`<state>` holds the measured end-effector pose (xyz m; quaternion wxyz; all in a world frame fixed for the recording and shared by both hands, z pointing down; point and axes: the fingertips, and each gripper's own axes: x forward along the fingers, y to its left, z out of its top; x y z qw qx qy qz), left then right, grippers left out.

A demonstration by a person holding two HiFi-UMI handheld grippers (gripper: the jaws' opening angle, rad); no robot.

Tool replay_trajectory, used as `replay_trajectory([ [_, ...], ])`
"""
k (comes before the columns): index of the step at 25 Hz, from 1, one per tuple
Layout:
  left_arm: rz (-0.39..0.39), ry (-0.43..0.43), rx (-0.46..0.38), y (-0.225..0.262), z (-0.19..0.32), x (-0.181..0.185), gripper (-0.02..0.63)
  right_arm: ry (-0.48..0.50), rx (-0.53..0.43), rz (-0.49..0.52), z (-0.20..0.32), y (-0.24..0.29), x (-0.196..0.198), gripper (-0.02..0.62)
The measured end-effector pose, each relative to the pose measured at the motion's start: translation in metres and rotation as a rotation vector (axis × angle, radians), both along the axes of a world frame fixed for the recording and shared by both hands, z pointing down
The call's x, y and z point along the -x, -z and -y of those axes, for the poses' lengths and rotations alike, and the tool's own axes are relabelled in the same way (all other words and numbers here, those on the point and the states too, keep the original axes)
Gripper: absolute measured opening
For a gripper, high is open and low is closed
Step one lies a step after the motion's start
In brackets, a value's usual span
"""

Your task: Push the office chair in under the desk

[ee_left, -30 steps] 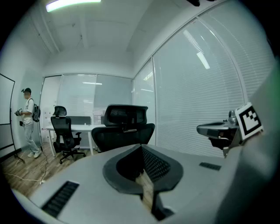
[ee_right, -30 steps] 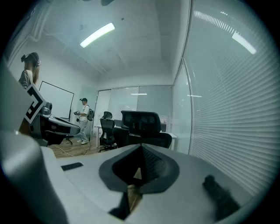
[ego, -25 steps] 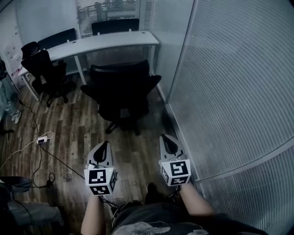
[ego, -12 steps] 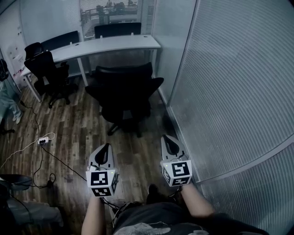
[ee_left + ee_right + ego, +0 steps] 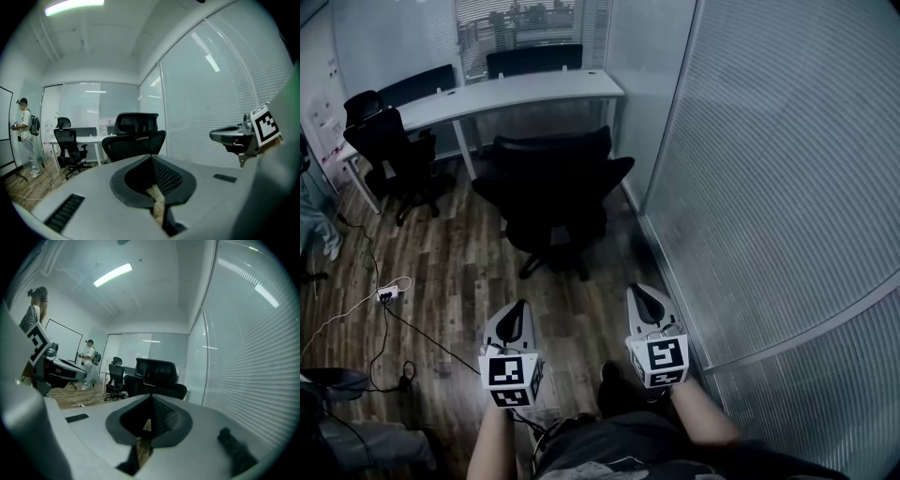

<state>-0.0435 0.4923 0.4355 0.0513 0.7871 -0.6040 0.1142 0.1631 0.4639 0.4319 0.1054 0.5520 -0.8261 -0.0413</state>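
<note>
- The big black office chair (image 5: 553,192) stands in the upper middle of the head view, on the brown wooden floor (image 5: 459,272). It is just in front of the long white bench (image 5: 516,91), not under it yet.
- The left claw (image 5: 516,314) and the right claw (image 5: 645,302) are low in the frame, well apart from the chair. Both are closed tight and hold nothing.
- The chair looks heavy, but it probably rolls easily and may spin.
- A good place to push is the stiff top edge of the backrest (image 5: 551,155), one claw near each side.
</note>
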Motion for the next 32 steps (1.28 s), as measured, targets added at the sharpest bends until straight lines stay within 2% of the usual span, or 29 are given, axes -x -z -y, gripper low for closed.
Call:
replay_trajectory([
  [6,0.005,0.029,0.0,-0.002,0.038,0.01,0.014,-0.022,0.012,0.021,0.045,-0.009,-0.005,0.025],
  [16,0.032,0.088,-0.015,0.011,0.138,0.026,0.014,0.022,-0.013,0.027,0.167,0.004,0.007,0.025],
  [20,0.02,0.094,-0.02,0.014,0.173,0.027,0.015,0.02,-0.028,-0.006,0.206,0.004,0.006,0.025],
  [26,0.057,0.111,-0.013,0.011,0.22,0.027,0.015,0.043,-0.01,-0.037,0.254,-0.003,0.005,0.026],
  [32,0.113,0.16,-0.024,0.003,0.257,0.038,0.015,0.067,-0.021,-0.116,0.295,-0.013,0.011,0.026],
])
